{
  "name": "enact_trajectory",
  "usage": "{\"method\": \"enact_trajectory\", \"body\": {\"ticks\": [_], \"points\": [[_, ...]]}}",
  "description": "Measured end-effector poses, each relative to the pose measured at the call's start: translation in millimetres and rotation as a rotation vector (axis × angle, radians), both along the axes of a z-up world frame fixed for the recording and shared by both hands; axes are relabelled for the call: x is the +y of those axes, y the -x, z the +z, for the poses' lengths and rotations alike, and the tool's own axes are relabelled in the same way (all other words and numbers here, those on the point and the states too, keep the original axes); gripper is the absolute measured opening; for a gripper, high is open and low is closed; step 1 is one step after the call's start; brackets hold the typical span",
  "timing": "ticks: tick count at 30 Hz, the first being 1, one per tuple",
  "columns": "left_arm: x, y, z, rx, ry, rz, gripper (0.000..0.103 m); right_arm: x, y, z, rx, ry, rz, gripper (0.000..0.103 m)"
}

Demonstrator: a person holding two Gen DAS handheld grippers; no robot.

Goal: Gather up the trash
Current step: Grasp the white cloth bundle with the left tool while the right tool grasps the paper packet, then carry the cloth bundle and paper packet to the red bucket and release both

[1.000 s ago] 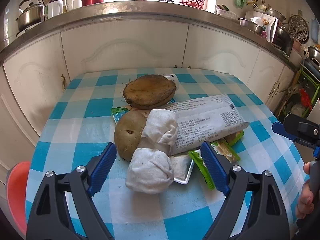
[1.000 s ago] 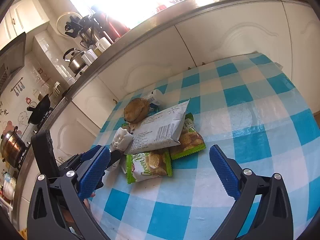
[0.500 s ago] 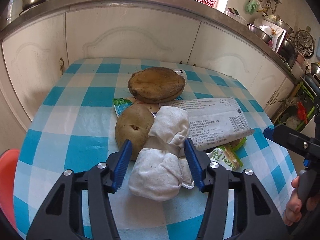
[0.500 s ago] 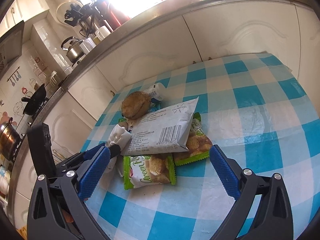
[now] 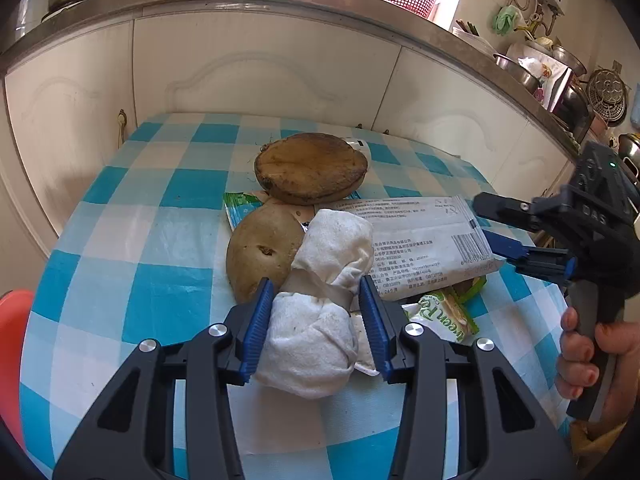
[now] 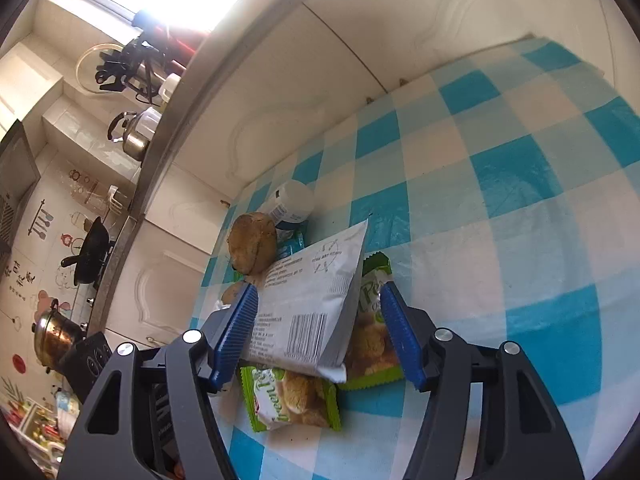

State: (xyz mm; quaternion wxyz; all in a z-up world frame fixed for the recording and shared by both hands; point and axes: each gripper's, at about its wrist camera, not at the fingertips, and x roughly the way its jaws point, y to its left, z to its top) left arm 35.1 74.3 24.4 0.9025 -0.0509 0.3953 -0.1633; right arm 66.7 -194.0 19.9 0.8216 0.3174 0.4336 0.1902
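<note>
While the left gripper (image 5: 316, 324) has just clamped its jaws on the crumpled white tissue wad (image 5: 316, 320), the right gripper (image 6: 320, 334), jaws narrowing, seemingly hasn't yet pinched the silvery printed plastic packet (image 6: 308, 304).

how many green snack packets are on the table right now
2 green packets: one lies nearest the right gripper, the other sits partly under the white bag. More may be hidden beneath the pile.

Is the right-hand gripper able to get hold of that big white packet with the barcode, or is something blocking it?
Probably yes. The right gripper already straddles the white packet, its jaws just closing around it, and nothing lies on top. The green snack packets sit underneath and might get nipped too.
</note>
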Motion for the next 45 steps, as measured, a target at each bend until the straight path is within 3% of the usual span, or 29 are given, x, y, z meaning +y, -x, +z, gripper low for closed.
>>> {"method": "enact_trajectory", "body": {"ticks": [10,17,20,25,37,45], "points": [[3,0,-1,0.004,0.02,0.001,0.046,12,-23,-4,0.015,-0.077,0.061,0.066],[4,-1,-1,0.007,0.031,-0.002,0.046,26,-9,21,-0.096,-0.12,0.141,0.064],[4,-1,-2,0.007,0.031,-0.001,0.046,44,-12,20,-0.086,-0.075,0.191,0.057],[6,-1,-2,0.009,0.038,0.0,0.046,56,-13,7,-0.058,-0.062,0.19,0.027],[10,1,-1,0.015,0.049,0.01,0.043,48,11,2,-0.027,-0.088,0.128,0.02],[21,11,8,0.0,0.088,0.027,0.043,32,35,19,-0.083,-0.111,0.066,0.015]]}}
